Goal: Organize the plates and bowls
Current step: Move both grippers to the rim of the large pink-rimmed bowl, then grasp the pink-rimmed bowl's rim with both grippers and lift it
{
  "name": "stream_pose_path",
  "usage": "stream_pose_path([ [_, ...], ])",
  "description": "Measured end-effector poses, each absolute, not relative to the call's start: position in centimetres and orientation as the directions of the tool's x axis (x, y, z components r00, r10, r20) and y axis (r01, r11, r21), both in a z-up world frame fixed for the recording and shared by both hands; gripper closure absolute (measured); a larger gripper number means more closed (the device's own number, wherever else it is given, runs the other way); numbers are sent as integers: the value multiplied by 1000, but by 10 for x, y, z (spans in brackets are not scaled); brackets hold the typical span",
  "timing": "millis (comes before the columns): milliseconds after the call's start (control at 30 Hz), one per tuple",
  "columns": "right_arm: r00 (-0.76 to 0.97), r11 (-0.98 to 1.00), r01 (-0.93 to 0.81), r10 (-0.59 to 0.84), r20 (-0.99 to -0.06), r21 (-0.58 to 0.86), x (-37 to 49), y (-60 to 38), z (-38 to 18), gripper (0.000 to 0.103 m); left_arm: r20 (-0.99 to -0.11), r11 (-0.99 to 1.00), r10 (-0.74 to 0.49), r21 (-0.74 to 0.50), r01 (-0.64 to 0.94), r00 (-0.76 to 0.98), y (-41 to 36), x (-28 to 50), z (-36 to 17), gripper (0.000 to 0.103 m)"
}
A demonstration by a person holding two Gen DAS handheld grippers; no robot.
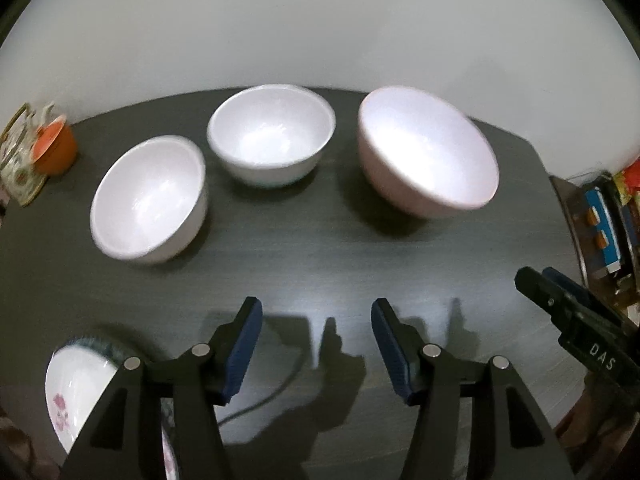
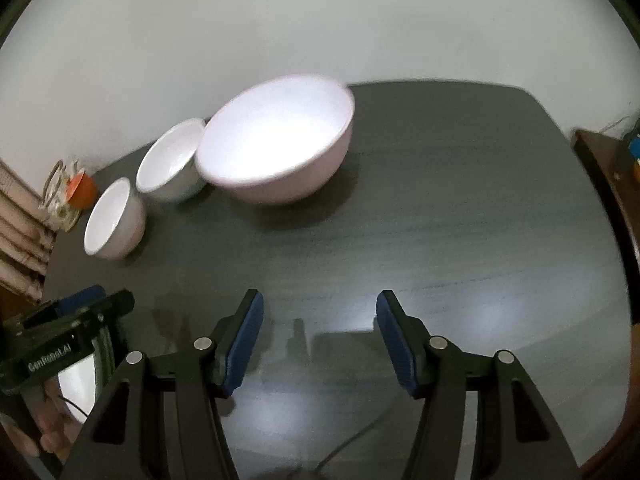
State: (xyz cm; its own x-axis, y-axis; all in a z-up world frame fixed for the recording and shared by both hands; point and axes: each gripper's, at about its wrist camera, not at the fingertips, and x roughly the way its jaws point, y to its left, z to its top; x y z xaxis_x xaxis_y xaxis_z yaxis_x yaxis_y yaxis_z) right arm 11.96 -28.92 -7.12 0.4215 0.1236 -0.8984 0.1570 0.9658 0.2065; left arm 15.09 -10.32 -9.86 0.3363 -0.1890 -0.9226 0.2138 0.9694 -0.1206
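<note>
Three bowls stand in a row on the dark table (image 1: pixel 320 264): a small white bowl (image 1: pixel 150 200) on the left, a white bowl (image 1: pixel 272 134) in the middle, a large pale pink bowl (image 1: pixel 428 152) on the right. They also show in the right wrist view: small bowl (image 2: pixel 114 220), middle bowl (image 2: pixel 172 166), pink bowl (image 2: pixel 278 138). A flowered plate (image 1: pixel 76 392) lies at the near left, partly under my left gripper. My left gripper (image 1: pixel 316 344) is open and empty, short of the bowls. My right gripper (image 2: pixel 320 340) is open and empty over bare table.
An orange cup (image 1: pixel 54 148) and a patterned teapot (image 1: pixel 18 152) stand at the table's far left corner. A shelf with coloured items (image 1: pixel 604 224) is beyond the right edge. A wall runs behind the table. A thin cable (image 1: pixel 272 392) lies on the near table.
</note>
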Motion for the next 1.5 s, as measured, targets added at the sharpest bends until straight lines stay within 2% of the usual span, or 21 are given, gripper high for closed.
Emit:
stream_pose_path([
  [267,455,959,172,127,-882,227,176,-321,-53,43,-904,965,-238,-180,189,355,-130,208,-83,45],
  [500,402,950,219,119,-908,222,215,-335,-72,43,-924,969,-248,-232,87,293,-131,240,-108,45],
  [767,320,941,250,141,-937,227,238,-339,-101,44,-938,965,-264,-254,71,226,-147,262,-137,45],
  [1000,291,935,260,164,-942,243,243,-344,-114,58,-937,963,-268,-258,73,223,-155,267,-143,45],
  [1067,291,930,265,175,-940,255,243,-346,-116,64,-936,964,-264,-251,81,231,-157,266,-144,59],
  [1100,288,928,265,182,-940,261,243,-347,-117,67,-935,963,-268,-254,91,233,-159,267,-144,74],
  [1133,286,925,265,193,-939,271,243,-349,-118,74,-935,962,-271,-255,97,227,-160,266,-145,77],
  [1267,300,926,242,213,-930,291,239,-347,-115,87,-935,965,-261,-241,107,241,-162,264,-142,83],
  [1500,305,930,251,186,-934,268,224,-346,-106,87,-930,962,-263,-234,141,255,-156,251,-130,84],
])
